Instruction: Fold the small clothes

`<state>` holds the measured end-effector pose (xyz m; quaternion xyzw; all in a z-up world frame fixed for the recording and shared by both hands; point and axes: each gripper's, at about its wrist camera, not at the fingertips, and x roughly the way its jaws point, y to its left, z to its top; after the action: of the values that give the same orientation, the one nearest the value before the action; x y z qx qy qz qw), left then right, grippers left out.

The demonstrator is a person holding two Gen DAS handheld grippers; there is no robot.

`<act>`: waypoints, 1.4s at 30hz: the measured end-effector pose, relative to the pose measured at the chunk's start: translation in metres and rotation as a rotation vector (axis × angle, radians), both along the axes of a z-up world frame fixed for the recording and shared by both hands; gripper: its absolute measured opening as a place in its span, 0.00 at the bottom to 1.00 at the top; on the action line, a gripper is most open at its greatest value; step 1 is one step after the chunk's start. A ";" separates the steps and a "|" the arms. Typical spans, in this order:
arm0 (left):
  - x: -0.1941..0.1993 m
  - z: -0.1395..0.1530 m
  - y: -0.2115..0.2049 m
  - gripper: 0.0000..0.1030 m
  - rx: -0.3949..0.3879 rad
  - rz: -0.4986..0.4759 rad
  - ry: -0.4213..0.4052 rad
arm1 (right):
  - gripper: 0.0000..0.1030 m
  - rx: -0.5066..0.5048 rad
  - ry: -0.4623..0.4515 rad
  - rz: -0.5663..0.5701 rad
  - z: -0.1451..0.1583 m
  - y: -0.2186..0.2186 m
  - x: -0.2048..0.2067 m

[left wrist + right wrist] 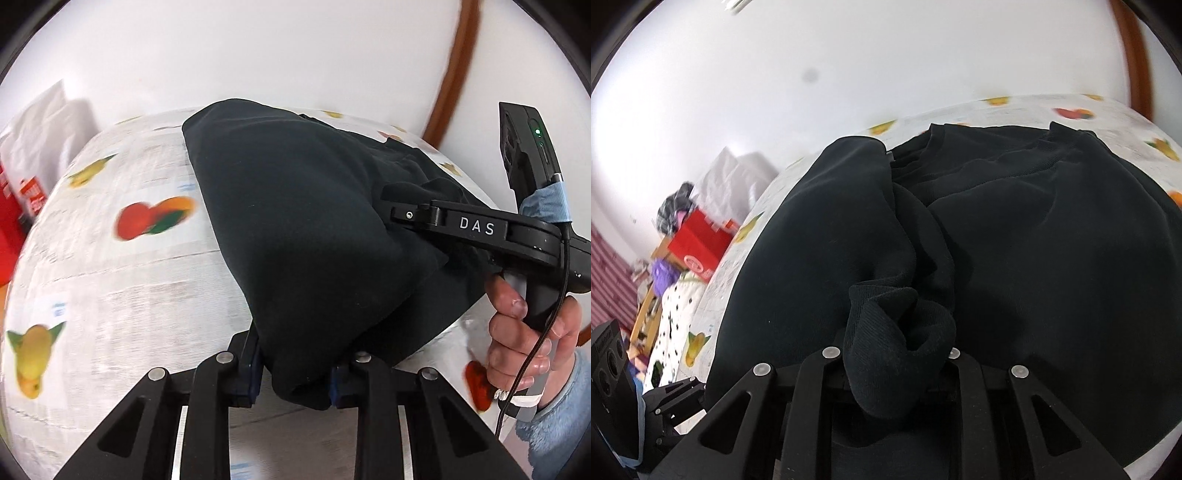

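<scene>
Gripping tight at the bottom centre of the left wrist view, the left gripper [293, 384] has a bunched fold of the black sweatshirt [306, 229] pinched between its blue pads [255, 376], and the cloth rises from there as a dark tent across the middle of the frame. Off to the left lies the white fruit-print tablecloth [110, 280], blurred, with a red box [14, 206] and white bags at the far left edge. Over on the right, the right gripper [395, 214] comes in sideways, its tip buried in the fabric, and a hand [532, 339] in a light blue fleece sleeve is wrapped around its handle. Switching to the right wrist view: clutter and the red box [698, 247] sit at the left edge, the other gripper's black body [676, 402] shows at the lower left, and at bottom centre the right gripper [894, 373] is clenched on a ribbed cuff of the sweatshirt [1052, 240]. The garment spreads wide over the table [1115, 122] toward the right, neckline at the top.
</scene>
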<state>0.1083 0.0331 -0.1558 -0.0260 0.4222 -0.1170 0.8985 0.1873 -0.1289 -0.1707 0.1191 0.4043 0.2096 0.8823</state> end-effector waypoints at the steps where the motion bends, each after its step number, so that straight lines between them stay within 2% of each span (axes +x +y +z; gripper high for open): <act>1: -0.002 0.000 0.009 0.27 -0.001 0.004 0.002 | 0.19 -0.006 -0.001 0.011 0.000 0.009 0.001; 4: -0.006 -0.001 0.021 0.33 -0.025 0.005 -0.002 | 0.19 -0.017 0.002 0.020 0.000 0.025 0.003; 8: -0.006 -0.004 0.026 0.60 -0.074 -0.007 0.005 | 0.19 -0.026 -0.004 0.019 0.002 0.027 0.001; 10: -0.003 -0.005 0.014 0.60 -0.049 -0.010 -0.003 | 0.19 -0.011 0.005 0.020 0.003 0.023 0.001; 13: 0.017 -0.011 -0.006 0.61 0.049 0.036 -0.010 | 0.19 0.006 0.004 0.021 0.007 0.021 -0.001; 16: 0.020 -0.014 -0.013 0.61 0.072 0.067 0.001 | 0.20 0.025 -0.014 0.029 0.016 0.014 -0.004; 19: 0.025 -0.015 -0.018 0.62 0.091 0.081 0.000 | 0.19 0.046 -0.089 0.026 0.034 0.007 -0.010; 23: 0.018 -0.015 -0.016 0.62 0.093 0.094 0.000 | 0.16 0.068 -0.273 -0.008 0.070 -0.014 -0.032; 25: 0.016 -0.015 -0.014 0.62 0.086 0.095 0.001 | 0.16 0.117 -0.370 -0.094 0.080 -0.042 -0.050; 26: 0.016 -0.014 -0.015 0.62 0.091 0.094 -0.002 | 0.16 0.143 -0.379 -0.117 0.080 -0.052 -0.054; 27: 0.015 -0.014 -0.016 0.62 0.099 0.093 -0.004 | 0.16 0.169 -0.369 -0.138 0.077 -0.065 -0.056; 29: 0.010 -0.013 -0.013 0.62 0.109 0.092 -0.008 | 0.16 0.142 -0.295 -0.161 0.061 -0.079 -0.053; 32: 0.009 -0.014 -0.012 0.62 0.100 0.092 -0.007 | 0.17 0.056 -0.138 -0.165 0.026 -0.085 -0.041; 34: 0.007 -0.013 -0.012 0.62 0.105 0.091 -0.008 | 0.19 0.069 -0.061 -0.157 0.011 -0.090 -0.036; 36: 0.007 -0.013 -0.012 0.63 0.101 0.091 -0.008 | 0.22 0.107 -0.041 -0.152 0.010 -0.097 -0.035; 38: 0.007 -0.012 -0.008 0.63 0.091 0.088 -0.007 | 0.32 0.135 -0.041 -0.152 0.014 -0.097 -0.033; 42: 0.003 -0.007 -0.009 0.60 0.069 0.049 -0.007 | 0.45 0.164 -0.021 -0.118 0.019 -0.095 -0.016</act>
<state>0.1116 0.0238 -0.1632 -0.0051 0.4219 -0.0805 0.9031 0.1713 -0.2234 -0.1521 0.2123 0.3689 0.1908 0.8846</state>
